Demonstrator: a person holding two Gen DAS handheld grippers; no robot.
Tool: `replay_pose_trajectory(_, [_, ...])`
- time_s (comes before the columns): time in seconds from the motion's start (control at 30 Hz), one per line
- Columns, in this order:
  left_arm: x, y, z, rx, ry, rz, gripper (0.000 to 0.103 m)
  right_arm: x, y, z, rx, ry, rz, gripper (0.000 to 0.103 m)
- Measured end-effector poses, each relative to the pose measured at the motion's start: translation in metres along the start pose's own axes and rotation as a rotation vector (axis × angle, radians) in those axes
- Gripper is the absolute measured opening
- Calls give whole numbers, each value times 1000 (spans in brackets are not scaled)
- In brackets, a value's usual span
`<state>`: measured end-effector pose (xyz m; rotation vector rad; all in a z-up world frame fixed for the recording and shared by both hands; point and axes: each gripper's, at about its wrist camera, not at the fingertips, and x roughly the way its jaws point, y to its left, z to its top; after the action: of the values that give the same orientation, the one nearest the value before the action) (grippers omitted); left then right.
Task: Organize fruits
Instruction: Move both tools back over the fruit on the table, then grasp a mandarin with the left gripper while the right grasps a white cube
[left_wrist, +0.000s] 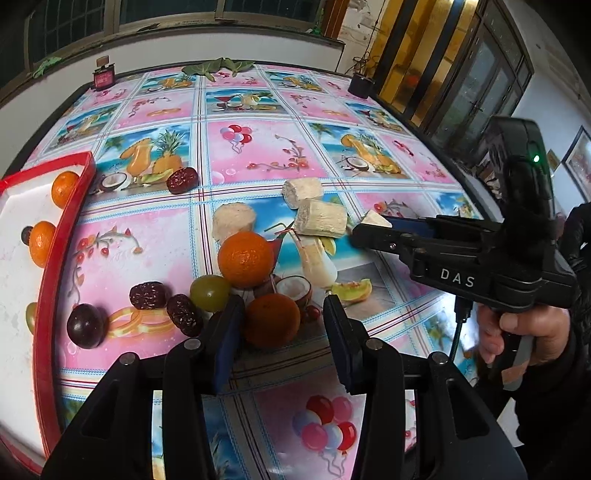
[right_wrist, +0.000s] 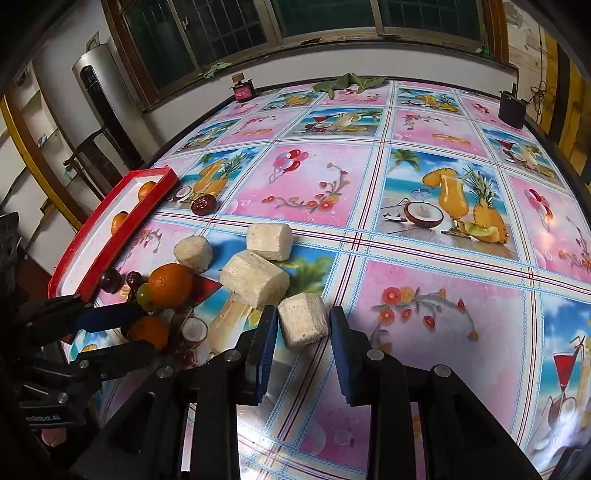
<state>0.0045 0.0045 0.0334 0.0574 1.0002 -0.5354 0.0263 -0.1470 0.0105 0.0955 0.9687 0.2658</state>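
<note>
In the left wrist view, the left gripper (left_wrist: 280, 314) grasps a shaded orange (left_wrist: 272, 320), its blue pads pressing the fruit's two sides on the worktop (left_wrist: 258, 155). Just beyond this orange lies a brighter orange (left_wrist: 245, 258), with a green grape (left_wrist: 209, 293) touching it and pale cut chunks (left_wrist: 321, 218) farther off. The red tray (left_wrist: 62, 236), well to the orange's left, holds two more oranges. The right gripper (left_wrist: 369, 225) pinches a pale chunk at its tips. In the right wrist view, the right gripper (right_wrist: 303, 323) is clenched on that pale chunk (right_wrist: 303, 319), beside the shaded orange (right_wrist: 147, 332).
</note>
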Motion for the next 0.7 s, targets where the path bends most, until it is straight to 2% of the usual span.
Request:
replay_pose_trajectory(0.17, [-1,-3,-2,22,1,24,41,0,4,-3,-1,4,-2,30])
replay_pose_trajectory(0.23, [-1,-3,-2,32,3,37,37,-2,6,-4,-1,0,2,30])
replay_pose_trajectory(0.4, [-2,-10,-2,27,1,-20,37,-7,8,-3,-2,-13,9,30])
replay_pose_trajectory(0.5, [0,-16,-2,55,-6,15,37,-7,8,-3,0,-14,10,30])
replay_pose_trajectory(0.7, [14,-4,-6,11,48,14,37,-10,7,-5,7,-22,17,30])
